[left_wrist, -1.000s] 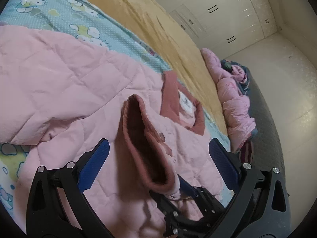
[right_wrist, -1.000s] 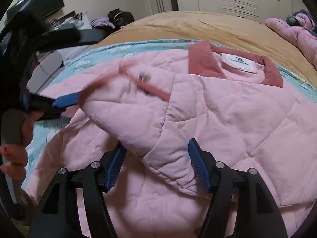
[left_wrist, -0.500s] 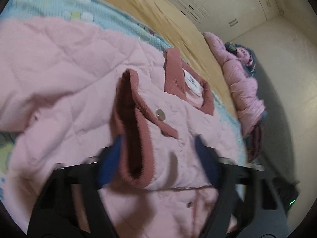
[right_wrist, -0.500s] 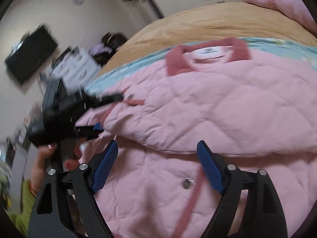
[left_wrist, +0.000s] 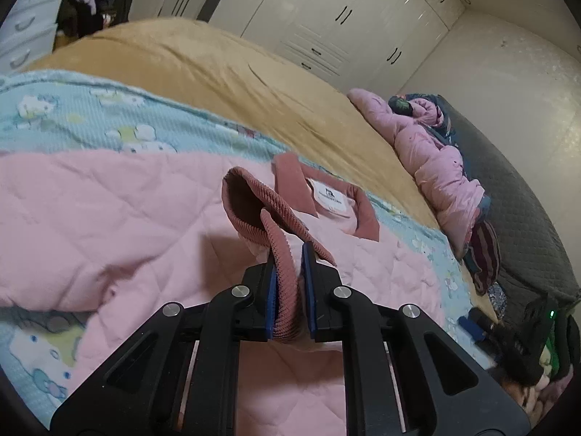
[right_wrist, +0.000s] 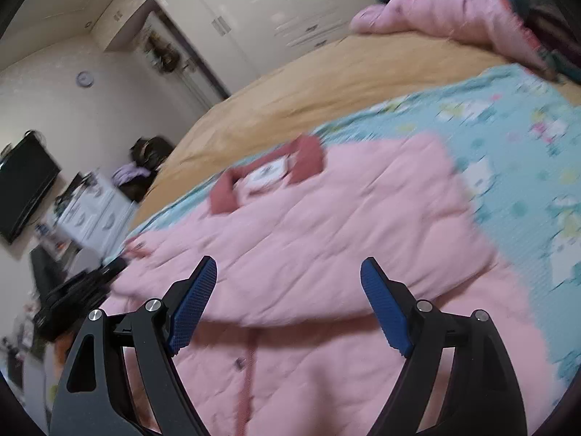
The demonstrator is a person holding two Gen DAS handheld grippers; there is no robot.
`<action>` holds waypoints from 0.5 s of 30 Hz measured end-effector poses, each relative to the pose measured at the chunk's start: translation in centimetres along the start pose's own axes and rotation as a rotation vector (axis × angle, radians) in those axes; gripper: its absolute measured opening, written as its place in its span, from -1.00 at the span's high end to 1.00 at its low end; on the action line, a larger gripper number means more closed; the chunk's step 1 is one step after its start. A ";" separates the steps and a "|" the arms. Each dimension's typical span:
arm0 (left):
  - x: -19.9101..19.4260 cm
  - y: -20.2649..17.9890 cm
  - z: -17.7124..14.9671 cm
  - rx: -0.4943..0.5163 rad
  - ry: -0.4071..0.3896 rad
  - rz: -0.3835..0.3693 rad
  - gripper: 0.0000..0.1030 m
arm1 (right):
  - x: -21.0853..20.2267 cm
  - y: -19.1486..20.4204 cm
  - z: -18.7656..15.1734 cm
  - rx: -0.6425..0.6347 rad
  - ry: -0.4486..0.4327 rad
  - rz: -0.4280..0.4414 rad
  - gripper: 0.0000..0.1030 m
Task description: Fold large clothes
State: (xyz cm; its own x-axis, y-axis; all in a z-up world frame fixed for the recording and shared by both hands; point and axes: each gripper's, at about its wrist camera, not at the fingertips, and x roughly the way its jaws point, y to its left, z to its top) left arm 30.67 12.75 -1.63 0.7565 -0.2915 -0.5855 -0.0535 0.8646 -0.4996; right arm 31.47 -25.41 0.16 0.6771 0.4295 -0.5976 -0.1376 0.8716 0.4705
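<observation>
A large pink quilted jacket (left_wrist: 109, 225) with a dusty-red collar (left_wrist: 290, 178) lies spread on the bed. My left gripper (left_wrist: 288, 254) is shut on the jacket's ribbed dusty-red sleeve cuff (left_wrist: 261, 210) and holds it above the jacket body. In the right wrist view the jacket (right_wrist: 345, 218) lies flat, collar (right_wrist: 308, 156) at the far side. My right gripper (right_wrist: 288, 276) is open and empty above the jacket's near part. The left gripper (right_wrist: 80, 287) shows blurred at the left edge of that view.
The bed has a light blue cartoon-print sheet (left_wrist: 90, 120) and a tan blanket (left_wrist: 218, 72). A second pink jacket (left_wrist: 435, 167) is heaped at the bed's far side. White wardrobes (left_wrist: 345, 18) stand behind. A TV (right_wrist: 21, 181) hangs on the left wall.
My left gripper has closed on the sleeve cuff, which earlier sat loose between its open fingers. My right gripper has swung right and stays open.
</observation>
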 end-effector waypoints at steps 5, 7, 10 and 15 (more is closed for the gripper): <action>1.7 1.0 -0.4 0.001 0.046 0.059 0.88 | 1.9 -0.4 1.8 -0.089 -0.002 -0.085 -0.57; 2.5 1.7 -0.9 0.008 0.082 0.106 0.88 | 3.6 -0.6 1.9 -0.112 0.035 -0.102 -0.57; 3.4 2.7 -1.6 -0.005 0.121 0.140 0.88 | 5.7 -1.8 1.4 -0.100 0.099 -0.113 -0.57; 4.3 3.5 -2.3 0.003 0.152 0.183 0.83 | 8.1 -3.9 -0.2 -0.067 0.180 -0.182 -0.57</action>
State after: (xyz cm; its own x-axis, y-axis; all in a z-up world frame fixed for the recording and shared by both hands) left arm 32.20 13.58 -7.34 0.6271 -0.1879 -0.7559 -0.1786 0.9099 -0.3744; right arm 37.37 -25.24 -6.65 0.5567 0.2937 -0.7771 -0.0762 0.9495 0.3043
